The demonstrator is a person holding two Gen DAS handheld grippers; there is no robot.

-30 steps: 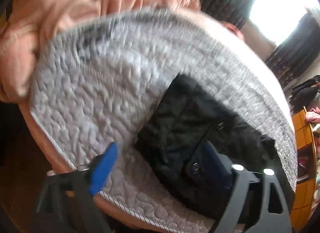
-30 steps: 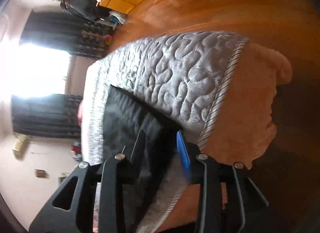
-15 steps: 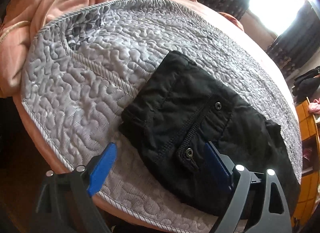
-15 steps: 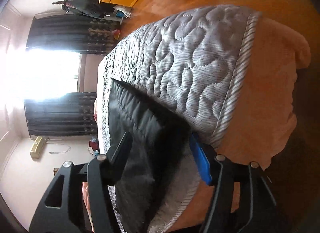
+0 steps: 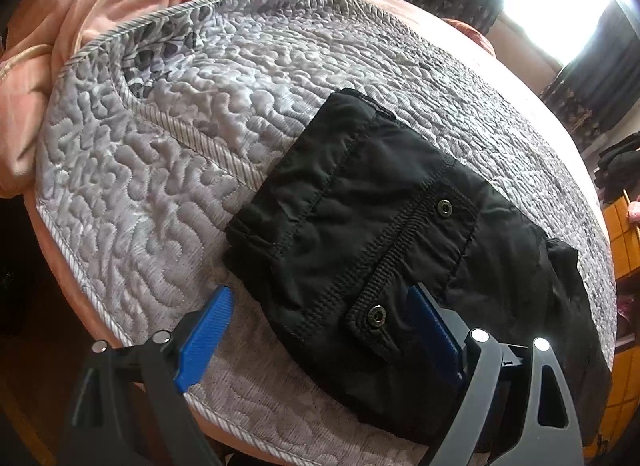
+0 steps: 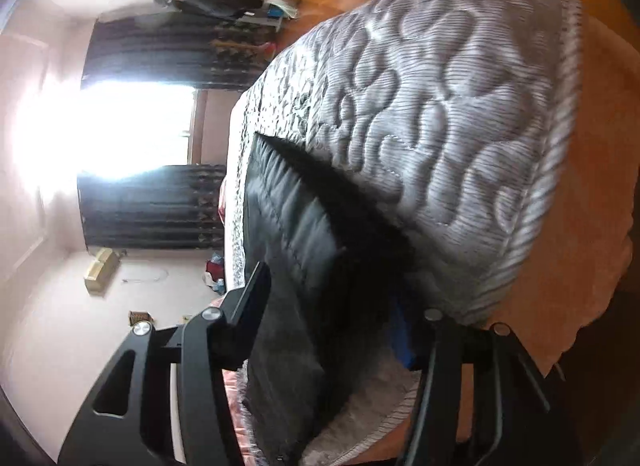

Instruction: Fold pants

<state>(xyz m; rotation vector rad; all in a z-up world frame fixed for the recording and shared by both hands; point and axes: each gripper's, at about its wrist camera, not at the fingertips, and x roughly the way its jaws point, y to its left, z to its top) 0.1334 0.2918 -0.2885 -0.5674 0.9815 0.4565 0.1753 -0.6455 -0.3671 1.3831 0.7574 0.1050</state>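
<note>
Black pants point(image 5: 384, 234) lie folded compact on the quilted bed point(image 5: 168, 193), seemingly nearly done; left tongs point(image 5: 320, 330) and right tongs point(image 6: 332, 306) gape apart, straddling the near edge.

Left gripper point(image 5: 320, 324), its 2 blue-padded fingers point(image 5: 204, 332) spread wide, low over the pants point(image 5: 384, 225). Right gripper point(image 6: 332, 314), fingers apart, straddling the pants' edge.

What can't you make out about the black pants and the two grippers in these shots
- Left wrist view: the pants run behind the left gripper, so their near edge is hidden.
- Right wrist view: the right gripper has one blue pad mostly hidden behind the pants; contact is unclear.
- Both views: the bedspread is cut off by the frame.
</note>
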